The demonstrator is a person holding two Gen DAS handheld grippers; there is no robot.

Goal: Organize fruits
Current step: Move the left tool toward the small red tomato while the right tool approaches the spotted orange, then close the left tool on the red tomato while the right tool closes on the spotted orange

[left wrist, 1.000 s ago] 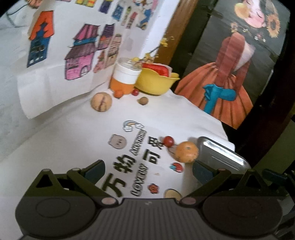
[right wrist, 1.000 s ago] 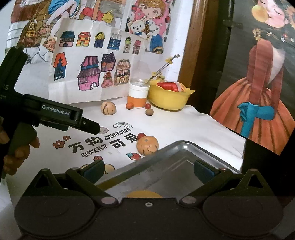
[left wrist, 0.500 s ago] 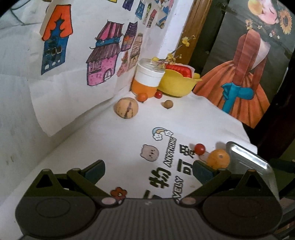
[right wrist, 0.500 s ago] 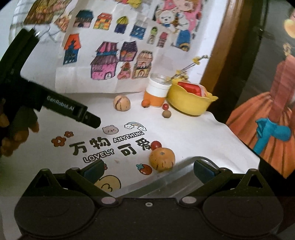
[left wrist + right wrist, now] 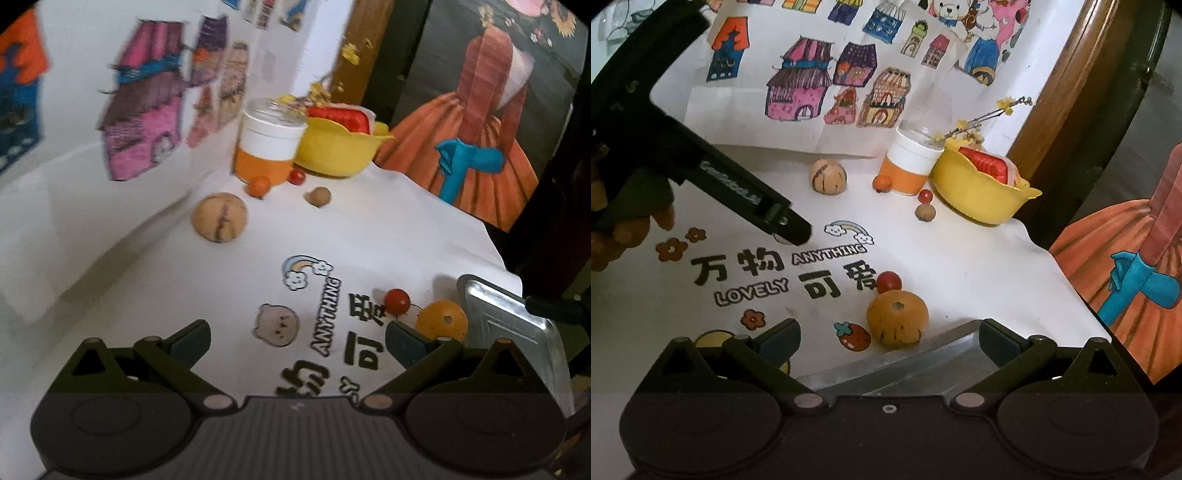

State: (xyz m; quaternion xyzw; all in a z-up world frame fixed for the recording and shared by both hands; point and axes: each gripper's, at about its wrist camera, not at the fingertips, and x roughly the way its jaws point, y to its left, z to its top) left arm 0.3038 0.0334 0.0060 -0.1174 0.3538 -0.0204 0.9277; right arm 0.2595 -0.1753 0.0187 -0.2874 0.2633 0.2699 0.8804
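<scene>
An orange fruit (image 5: 897, 316) lies on the white printed cloth beside a metal tray (image 5: 923, 365), with a small red fruit (image 5: 888, 281) just behind it. Farther back sit a tan round fruit (image 5: 827, 175), a small orange fruit (image 5: 882, 182), a red berry (image 5: 925, 196) and a brown nut-like ball (image 5: 925, 212). My right gripper (image 5: 888, 338) is open over the tray's near edge, just short of the orange fruit. My left gripper (image 5: 297, 338) is open and empty above the cloth's lettering; the same orange fruit (image 5: 442, 320) sits by its right finger. In the right wrist view, the left gripper (image 5: 792, 229) reaches in from the left.
A yellow bowl (image 5: 979, 197) holding a red slice stands at the back right, next to an orange-and-white jar (image 5: 910, 162) with a flowering twig. Drawings of houses hang on the back wall. The table's right edge drops off beside a painted panel.
Both grippers have moved forward toward the back of the table. The tray has slid lower in the right wrist view, and the tan fruit and jar look nearer in the left wrist view.
</scene>
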